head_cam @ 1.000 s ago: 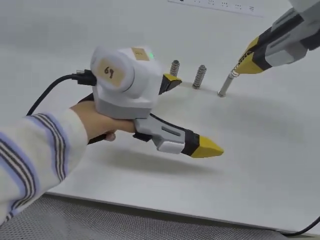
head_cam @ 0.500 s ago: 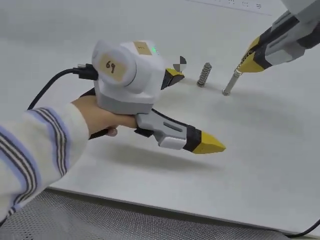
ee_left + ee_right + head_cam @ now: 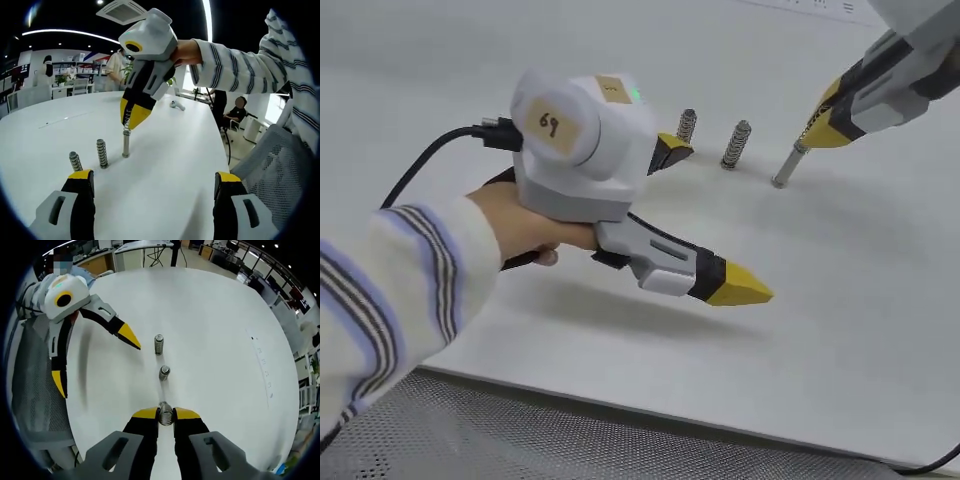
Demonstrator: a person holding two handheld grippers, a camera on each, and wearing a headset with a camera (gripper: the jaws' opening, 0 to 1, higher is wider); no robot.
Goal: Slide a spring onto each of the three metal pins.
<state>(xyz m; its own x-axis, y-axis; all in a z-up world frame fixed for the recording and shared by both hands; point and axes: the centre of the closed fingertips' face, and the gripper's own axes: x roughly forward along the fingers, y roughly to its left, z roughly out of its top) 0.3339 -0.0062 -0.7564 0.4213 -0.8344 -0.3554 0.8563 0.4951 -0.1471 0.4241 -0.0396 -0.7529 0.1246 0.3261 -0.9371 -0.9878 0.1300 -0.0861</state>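
Note:
Three metal pins stand in a row on the white table (image 3: 840, 300). Springs (image 3: 686, 125) (image 3: 735, 143) sit on the two left pins. My right gripper (image 3: 823, 128) is shut on a third spring (image 3: 127, 118) directly over the bare right pin (image 3: 787, 166), with the spring's lower end at the pin's top. In the right gripper view that spring (image 3: 165, 415) sits between the yellow fingertips, with the sprung pins (image 3: 164, 372) (image 3: 159, 344) beyond. My left gripper (image 3: 708, 220) hovers open near the leftmost pin, holding nothing.
A black cable (image 3: 425, 170) trails from the left gripper over the table's left part. The table's front edge (image 3: 620, 415) runs below, with grey mesh under it. People and chairs stand far off in the room behind.
The head camera has shifted a little. Both grippers and the pins keep about the same places relative to each other.

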